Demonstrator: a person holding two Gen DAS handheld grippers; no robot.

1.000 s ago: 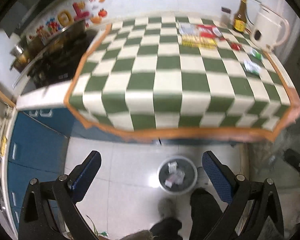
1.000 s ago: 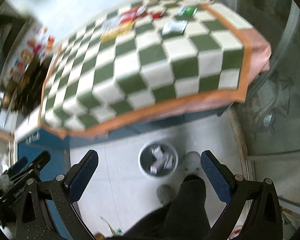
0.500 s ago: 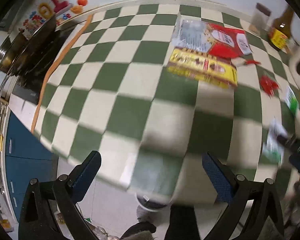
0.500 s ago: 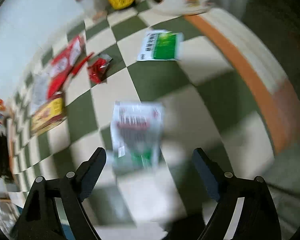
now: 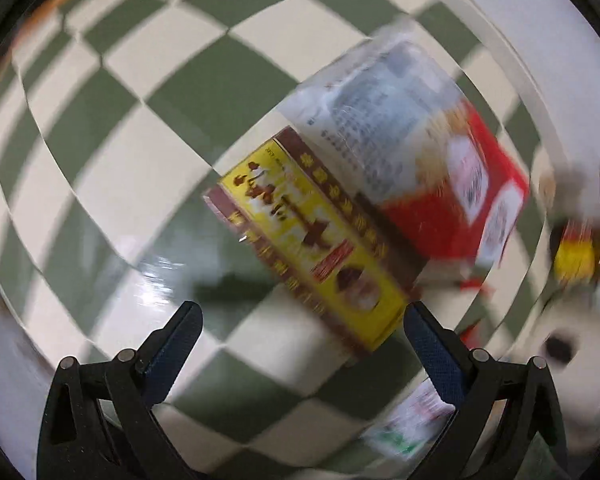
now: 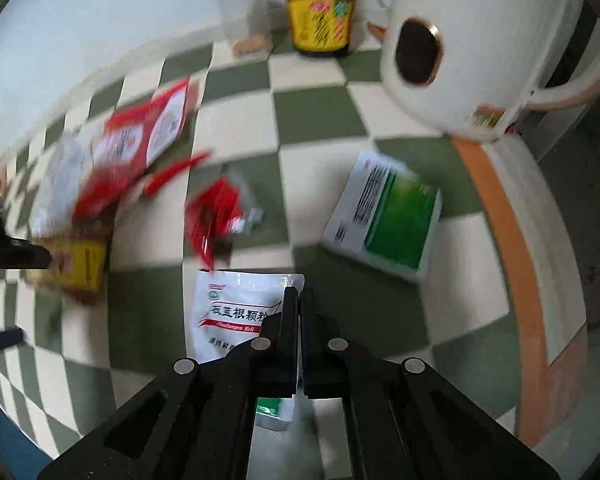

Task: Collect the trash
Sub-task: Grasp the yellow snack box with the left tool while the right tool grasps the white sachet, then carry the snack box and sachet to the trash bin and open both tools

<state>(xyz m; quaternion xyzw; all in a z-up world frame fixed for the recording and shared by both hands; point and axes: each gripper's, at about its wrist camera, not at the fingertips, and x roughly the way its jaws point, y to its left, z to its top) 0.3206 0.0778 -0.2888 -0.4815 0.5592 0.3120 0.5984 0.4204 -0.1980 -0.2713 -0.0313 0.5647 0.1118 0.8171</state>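
Observation:
My right gripper (image 6: pixel 299 294) is shut on a white medicine sachet (image 6: pixel 228 316) lying on the green-and-cream checked tablecloth (image 6: pixel 312 108). Near it lie a red crumpled wrapper (image 6: pixel 216 216), a green-and-white box (image 6: pixel 388 216) and a red-and-white packet (image 6: pixel 140 140). My left gripper (image 5: pixel 300 334) is open and empty, low over the cloth, with a yellow box (image 5: pixel 312 236) between and just beyond its fingers. A red-and-white packet (image 5: pixel 412 156) lies against the far side of the yellow box. The left wrist view is blurred.
A white kettle (image 6: pixel 472 44), a brown sauce bottle (image 6: pixel 320 12) and a small clear jar (image 6: pixel 242 12) stand at the back by the wall. The table's orange-trimmed edge (image 6: pixel 516 248) runs down the right. The left gripper shows at the left edge (image 6: pixel 4 252).
Both grippers came up from over the floor bin to the tabletop. The right gripper closed on the white sachet. The left gripper moved in close to the yellow box, still open.

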